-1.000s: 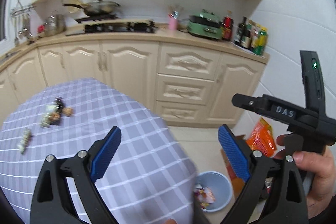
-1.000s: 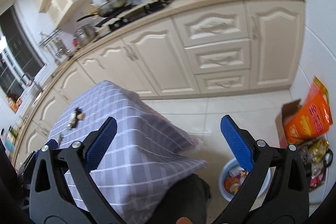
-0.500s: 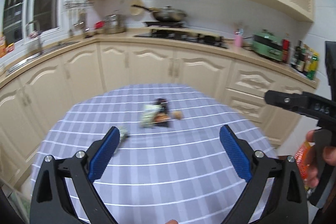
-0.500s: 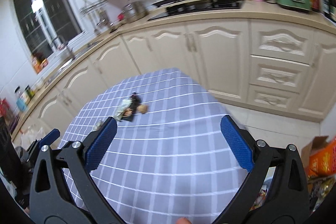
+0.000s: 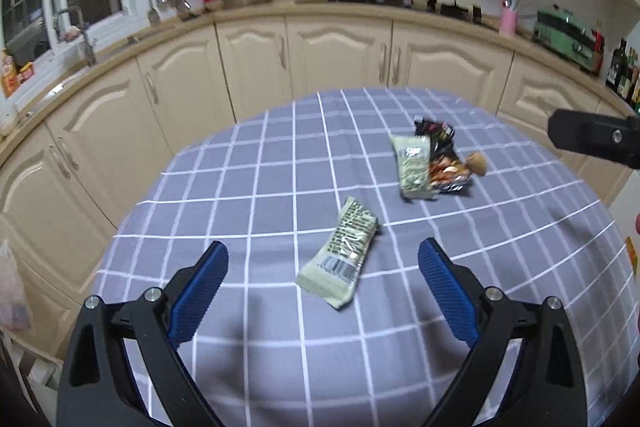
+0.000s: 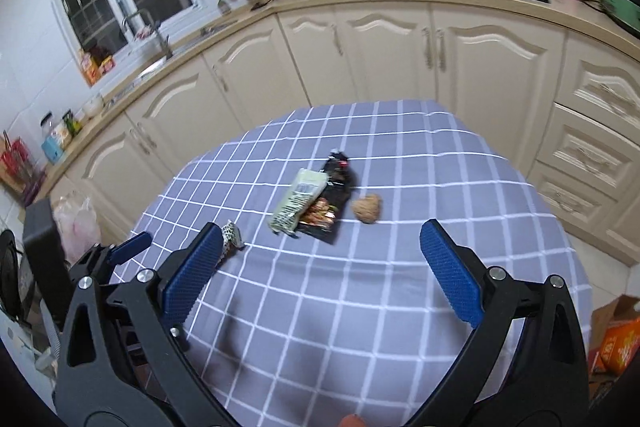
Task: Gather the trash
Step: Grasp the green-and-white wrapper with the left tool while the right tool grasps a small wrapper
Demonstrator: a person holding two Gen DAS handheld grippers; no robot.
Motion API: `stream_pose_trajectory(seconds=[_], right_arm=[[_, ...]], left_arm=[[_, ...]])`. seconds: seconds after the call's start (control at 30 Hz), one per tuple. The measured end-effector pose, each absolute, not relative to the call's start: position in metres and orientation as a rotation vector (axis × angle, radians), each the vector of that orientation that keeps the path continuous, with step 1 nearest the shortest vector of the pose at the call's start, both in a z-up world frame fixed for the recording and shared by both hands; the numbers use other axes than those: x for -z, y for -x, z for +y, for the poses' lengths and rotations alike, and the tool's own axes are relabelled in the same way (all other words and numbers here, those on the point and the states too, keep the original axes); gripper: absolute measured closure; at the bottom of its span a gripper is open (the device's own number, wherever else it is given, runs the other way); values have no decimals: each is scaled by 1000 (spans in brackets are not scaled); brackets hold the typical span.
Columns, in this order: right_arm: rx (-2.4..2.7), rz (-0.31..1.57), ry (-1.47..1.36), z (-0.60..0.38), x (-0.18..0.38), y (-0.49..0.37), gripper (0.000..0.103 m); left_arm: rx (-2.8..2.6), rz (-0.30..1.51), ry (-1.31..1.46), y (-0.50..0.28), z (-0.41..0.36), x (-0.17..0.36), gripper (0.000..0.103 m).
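Note:
A pale green snack wrapper (image 5: 340, 259) lies on the checked tablecloth (image 5: 280, 347), just ahead of my open, empty left gripper (image 5: 324, 287). Farther back lie a second pale green wrapper (image 5: 414, 165), a black wrapper (image 5: 444, 159) and a brown crumpled lump (image 5: 477, 163). In the right wrist view my right gripper (image 6: 320, 267) is open and empty above the cloth, short of the green wrapper (image 6: 298, 199), black wrapper (image 6: 336, 195) and brown lump (image 6: 366, 209). The near wrapper (image 6: 231, 237) peeks past my left finger.
Cream kitchen cabinets (image 5: 332, 55) curve behind the table (image 6: 400, 307). An orange box (image 6: 618, 343) sits on the floor at right. A pink plastic bag (image 6: 76, 223) sits at the left. My left gripper's body (image 6: 80, 267) shows at the left of the right wrist view.
Both grippers have swung left from the floor and bin to face the table, then moved closer and lower over the wrappers. Both stayed open.

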State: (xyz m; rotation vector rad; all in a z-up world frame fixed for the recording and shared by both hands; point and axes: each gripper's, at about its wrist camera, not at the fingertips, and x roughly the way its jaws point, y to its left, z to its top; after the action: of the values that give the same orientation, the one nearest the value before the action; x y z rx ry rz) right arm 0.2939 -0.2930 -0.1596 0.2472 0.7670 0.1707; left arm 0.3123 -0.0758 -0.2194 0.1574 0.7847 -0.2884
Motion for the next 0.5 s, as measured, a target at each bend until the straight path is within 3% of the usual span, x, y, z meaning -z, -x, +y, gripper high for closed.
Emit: stream_pose_trajectory(seconds=[0.07, 0.17, 0.2, 0.23, 0.3, 0.5], right_arm=[[-182, 785, -225, -282, 165, -305, 6], [-191, 803, -187, -266, 171, -323, 7], [-195, 812, -176, -261, 174, -329, 9], [-199, 824, -167, -256, 177, -335, 13], [-202, 850, -143, -243, 186, -347, 19], [-167, 899, -128, -231, 211, -370, 32]], left_arm=[[321, 841, -159, -324, -77, 231, 10], [364, 900, -130, -334, -73, 240, 37], [363, 897, -131, -336, -72, 240, 52], [360, 894, -135, -337, -71, 240, 56], [344, 891, -95, -342, -61, 239, 81], [344, 889, 140, -350, -21, 241, 85]])
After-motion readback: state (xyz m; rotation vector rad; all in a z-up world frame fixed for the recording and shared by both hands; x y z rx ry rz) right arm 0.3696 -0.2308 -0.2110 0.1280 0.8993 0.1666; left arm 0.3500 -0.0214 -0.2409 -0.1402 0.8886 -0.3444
